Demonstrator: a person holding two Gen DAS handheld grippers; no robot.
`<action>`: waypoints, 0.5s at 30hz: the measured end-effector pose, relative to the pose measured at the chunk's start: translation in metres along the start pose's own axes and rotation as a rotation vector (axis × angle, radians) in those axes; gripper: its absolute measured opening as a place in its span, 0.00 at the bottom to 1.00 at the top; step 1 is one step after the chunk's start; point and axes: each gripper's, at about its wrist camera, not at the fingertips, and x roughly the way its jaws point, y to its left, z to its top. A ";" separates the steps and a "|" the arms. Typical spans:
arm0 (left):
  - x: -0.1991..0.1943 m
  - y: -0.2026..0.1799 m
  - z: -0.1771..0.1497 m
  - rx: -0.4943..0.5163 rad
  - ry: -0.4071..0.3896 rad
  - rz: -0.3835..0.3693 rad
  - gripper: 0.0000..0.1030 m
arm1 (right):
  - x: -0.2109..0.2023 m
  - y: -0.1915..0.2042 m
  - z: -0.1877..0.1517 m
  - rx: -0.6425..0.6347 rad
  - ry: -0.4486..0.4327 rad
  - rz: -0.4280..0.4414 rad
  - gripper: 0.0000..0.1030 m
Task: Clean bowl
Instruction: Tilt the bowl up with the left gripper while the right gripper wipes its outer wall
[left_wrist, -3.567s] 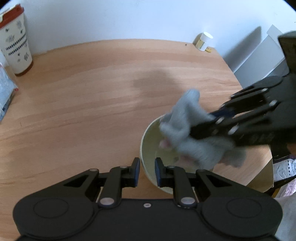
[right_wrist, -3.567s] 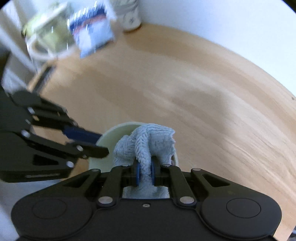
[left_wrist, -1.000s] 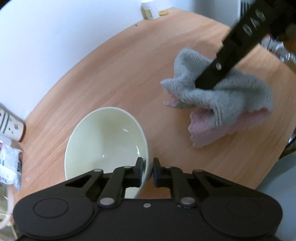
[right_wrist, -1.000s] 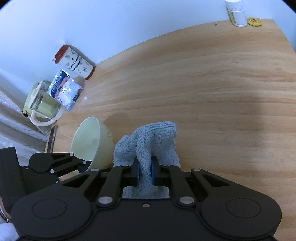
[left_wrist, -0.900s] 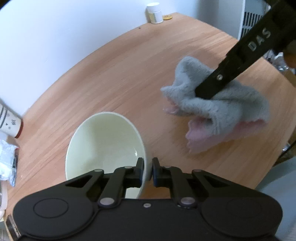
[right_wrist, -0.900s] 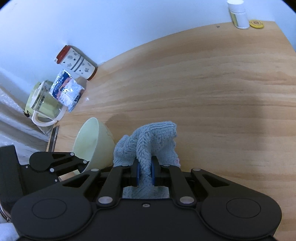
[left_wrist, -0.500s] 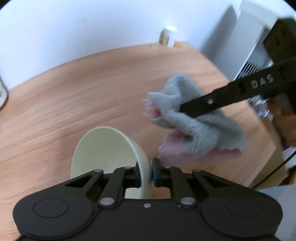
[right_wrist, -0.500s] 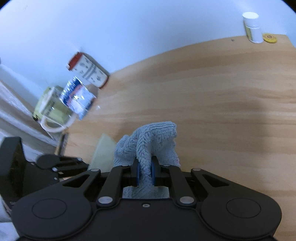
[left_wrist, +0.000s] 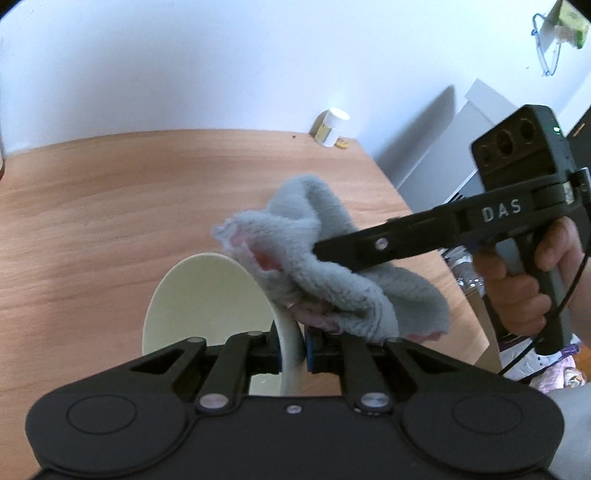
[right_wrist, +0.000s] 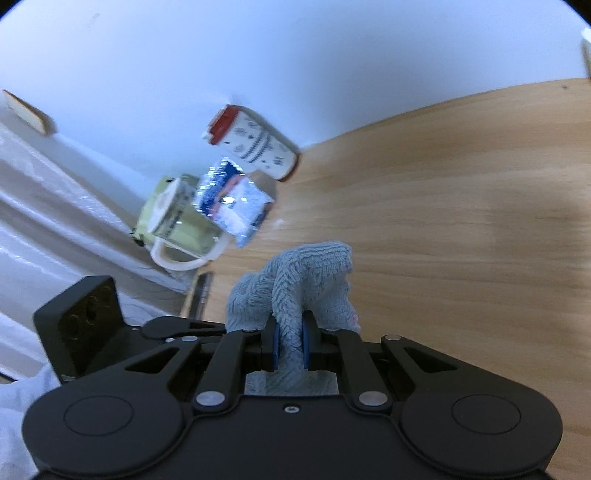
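My left gripper (left_wrist: 291, 349) is shut on the rim of a pale cream bowl (left_wrist: 207, 299), which it holds tilted on edge above the wooden table (left_wrist: 110, 206). My right gripper (right_wrist: 290, 349) is shut on a grey cloth with a pink underside (right_wrist: 306, 280). In the left wrist view the cloth (left_wrist: 332, 266) presses against the outer right side of the bowl, with the right gripper (left_wrist: 325, 253) reaching in from the right. The bowl is hidden in the right wrist view.
A white jar (left_wrist: 330, 125) stands at the table's far right corner. At the far left edge are a patterned cup with a red lid (right_wrist: 255, 142), a foil packet (right_wrist: 232, 201) and a pale green jug (right_wrist: 173, 225). A white radiator (left_wrist: 480, 122) stands beyond the table.
The bowl has been lifted and tipped further onto its edge. The cloth has moved left from over the table and now touches the bowl's outer wall.
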 end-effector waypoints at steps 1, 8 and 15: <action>0.003 0.006 0.000 -0.002 -0.005 -0.007 0.09 | 0.002 0.002 0.001 -0.007 0.004 0.011 0.12; 0.001 0.028 -0.011 -0.031 -0.027 -0.039 0.10 | 0.016 0.003 0.010 0.035 -0.032 0.022 0.12; 0.009 0.035 -0.021 -0.016 -0.013 -0.055 0.11 | 0.038 -0.018 0.018 0.146 -0.063 -0.041 0.12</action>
